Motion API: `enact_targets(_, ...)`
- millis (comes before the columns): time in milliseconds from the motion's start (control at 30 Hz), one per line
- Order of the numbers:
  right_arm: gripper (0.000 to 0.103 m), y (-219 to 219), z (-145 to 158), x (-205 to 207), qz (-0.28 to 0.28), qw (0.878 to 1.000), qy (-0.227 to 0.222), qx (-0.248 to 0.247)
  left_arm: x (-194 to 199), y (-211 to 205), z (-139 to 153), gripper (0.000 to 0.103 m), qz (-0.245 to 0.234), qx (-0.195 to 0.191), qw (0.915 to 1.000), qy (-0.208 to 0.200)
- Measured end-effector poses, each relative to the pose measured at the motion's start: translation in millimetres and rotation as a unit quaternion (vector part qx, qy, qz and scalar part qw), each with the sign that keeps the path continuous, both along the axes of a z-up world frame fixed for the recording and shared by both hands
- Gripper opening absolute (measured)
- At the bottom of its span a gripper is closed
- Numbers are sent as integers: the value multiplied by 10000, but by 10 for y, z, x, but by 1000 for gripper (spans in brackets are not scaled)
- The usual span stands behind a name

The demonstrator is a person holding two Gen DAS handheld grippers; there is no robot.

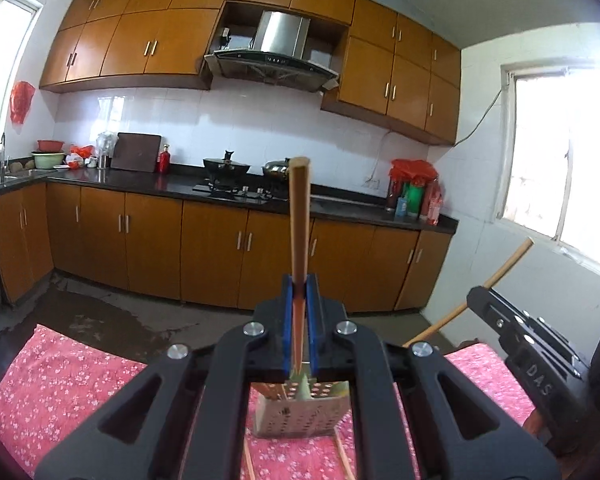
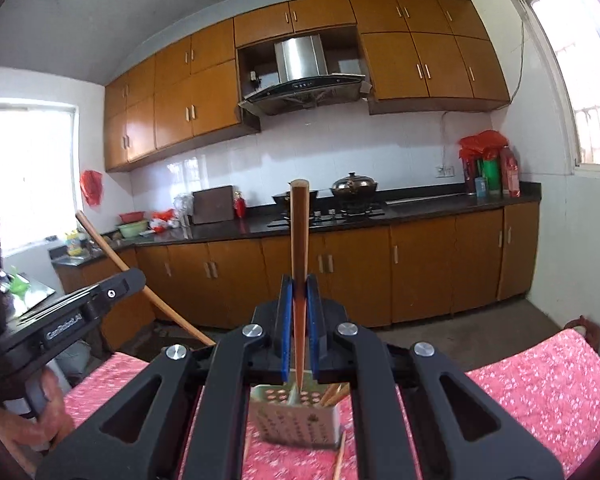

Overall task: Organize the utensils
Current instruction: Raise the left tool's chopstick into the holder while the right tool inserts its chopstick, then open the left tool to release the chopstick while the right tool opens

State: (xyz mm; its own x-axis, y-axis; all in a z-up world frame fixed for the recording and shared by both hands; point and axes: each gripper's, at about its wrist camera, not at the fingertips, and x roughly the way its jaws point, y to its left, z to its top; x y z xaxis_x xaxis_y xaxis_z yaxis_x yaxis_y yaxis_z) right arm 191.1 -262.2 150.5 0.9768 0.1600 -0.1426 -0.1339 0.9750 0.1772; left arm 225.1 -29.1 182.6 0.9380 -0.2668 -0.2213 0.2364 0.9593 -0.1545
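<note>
Left gripper [image 1: 300,292] jaws clamped on chopstick [image 1: 299,216]; right gripper [image 2: 299,292] likewise, second chopstick [image 2: 299,232].

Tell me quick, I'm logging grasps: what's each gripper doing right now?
Left gripper: closed on a wooden chopstick, above the perforated metal holder.
Right gripper: closed on another chopstick.

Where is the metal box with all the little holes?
The perforated metal holder stands on the pink flowered cloth, low in both wrist views, just below each gripper's fingers, with chopsticks already inside it.
</note>
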Motion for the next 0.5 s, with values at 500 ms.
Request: enact_targets(500,32,-42,-241,180,-52,9985,526,110,373,-54,-370,25,-16,-120,9993,363)
